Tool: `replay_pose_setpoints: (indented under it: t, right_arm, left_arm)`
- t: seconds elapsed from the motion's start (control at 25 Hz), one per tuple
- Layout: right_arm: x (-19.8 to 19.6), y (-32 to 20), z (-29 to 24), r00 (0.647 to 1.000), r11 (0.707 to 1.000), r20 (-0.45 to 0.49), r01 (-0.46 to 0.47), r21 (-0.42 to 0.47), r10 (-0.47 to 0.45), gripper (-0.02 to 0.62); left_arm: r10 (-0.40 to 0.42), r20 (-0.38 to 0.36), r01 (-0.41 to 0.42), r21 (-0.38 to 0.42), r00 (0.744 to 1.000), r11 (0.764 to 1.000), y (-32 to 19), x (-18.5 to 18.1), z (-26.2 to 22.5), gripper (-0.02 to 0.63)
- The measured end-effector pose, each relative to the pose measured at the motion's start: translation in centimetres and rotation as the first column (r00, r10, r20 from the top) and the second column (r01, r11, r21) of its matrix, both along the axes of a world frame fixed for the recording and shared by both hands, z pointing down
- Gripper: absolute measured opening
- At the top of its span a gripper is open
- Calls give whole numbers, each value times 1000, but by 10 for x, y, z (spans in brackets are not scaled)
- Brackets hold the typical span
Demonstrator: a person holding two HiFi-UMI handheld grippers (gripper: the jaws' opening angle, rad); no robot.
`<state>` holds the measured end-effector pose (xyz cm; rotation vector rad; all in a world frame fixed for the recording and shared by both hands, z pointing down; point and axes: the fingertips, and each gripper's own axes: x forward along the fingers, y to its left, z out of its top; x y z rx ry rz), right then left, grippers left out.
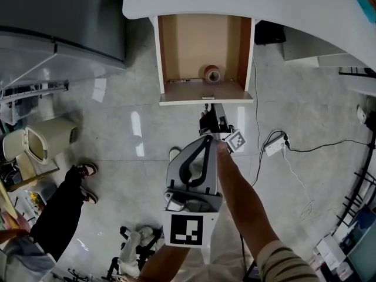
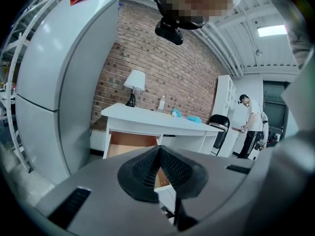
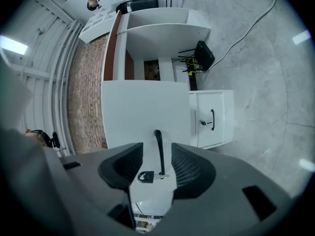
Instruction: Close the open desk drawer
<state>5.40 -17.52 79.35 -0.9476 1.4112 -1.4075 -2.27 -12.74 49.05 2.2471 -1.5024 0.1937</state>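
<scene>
Black drawer handle (image 3: 159, 151) between wide-apart jaws of the right hand-held gripper (image 3: 156, 149), ungripped.

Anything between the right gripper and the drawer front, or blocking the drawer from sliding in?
Nothing visible. The right gripper is open at the drawer front, its fingers on either side of the handle, with a key sticking out beside it. The tape roll lies inside the drawer, within its walls.

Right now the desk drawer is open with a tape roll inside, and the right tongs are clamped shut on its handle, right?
No: the right tongs stand open, as the right gripper view shows, the handle in the gap between them untouched. The drawer is open, tape roll inside.
</scene>
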Motion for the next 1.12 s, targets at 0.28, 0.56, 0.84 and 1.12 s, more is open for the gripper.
replay_pose_setpoints:
  t: [0.28, 0.56, 0.84, 1.12]
  right_arm:
    - [-8, -14, 8, 1000, 1000, 8, -4, 2, 4, 170]
    - [-13, -23, 8, 1000, 1000, 25, -8, -2, 8, 163]
    - [-13, -27, -3, 999, 999, 0, -41, 21, 41, 23]
    - [-13, -28, -15, 999, 999, -25, -36, 33, 37, 23]
  left_arm:
    - [-6, 35, 6, -3, 999, 1000, -12, -6, 11, 6]
    - [11, 74, -11, 3, 997, 1000, -18, -11, 14, 6]
    - [3, 76, -3, -3, 997, 1000, -17, -16, 13, 6]
    - [-7, 63, 8, -14, 998, 1000, -14, -15, 11, 6]
